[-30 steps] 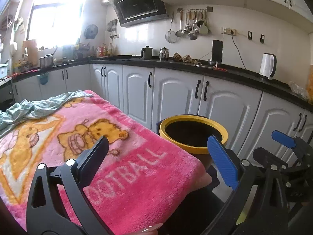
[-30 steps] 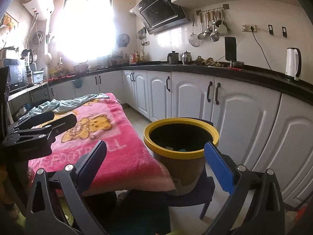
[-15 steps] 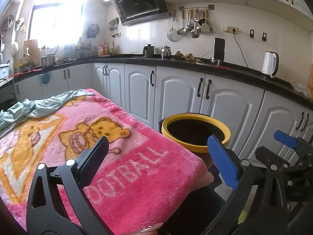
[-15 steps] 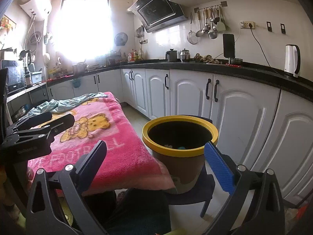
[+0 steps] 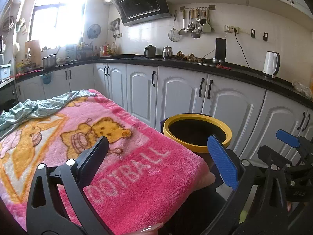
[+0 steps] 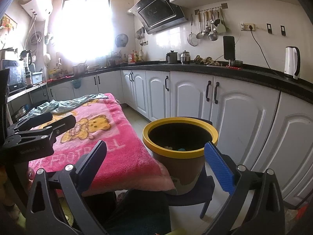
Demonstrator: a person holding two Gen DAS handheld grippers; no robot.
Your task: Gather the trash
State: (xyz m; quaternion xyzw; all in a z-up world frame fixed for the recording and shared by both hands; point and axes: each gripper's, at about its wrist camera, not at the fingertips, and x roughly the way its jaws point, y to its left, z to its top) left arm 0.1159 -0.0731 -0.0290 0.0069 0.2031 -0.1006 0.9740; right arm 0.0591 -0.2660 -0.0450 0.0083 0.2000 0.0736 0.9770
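A brown trash bin with a yellow rim (image 6: 180, 137) stands on a dark stool (image 6: 195, 192) beside the pink blanket (image 6: 109, 141); it also shows in the left wrist view (image 5: 197, 133). Some scraps lie at its bottom (image 6: 176, 148). My left gripper (image 5: 160, 156) is open and empty above the blanket's near end (image 5: 137, 166). My right gripper (image 6: 156, 160) is open and empty, in front of the bin and a little above it. The right gripper also shows at the right edge of the left wrist view (image 5: 289, 156), and the left gripper at the left of the right wrist view (image 6: 49, 123).
A crumpled pale green cloth (image 5: 39, 105) lies on the blanket's far end. White cabinets (image 6: 225, 105) under a black counter (image 5: 215, 68) run behind the bin. A kettle (image 5: 271, 64), a phone (image 5: 220, 49) and pots stand on the counter. Tiled floor (image 6: 137, 115) lies between table and cabinets.
Both views shifted slightly: both grippers have drawn back and risen a little from the bin. Both stay open and empty.
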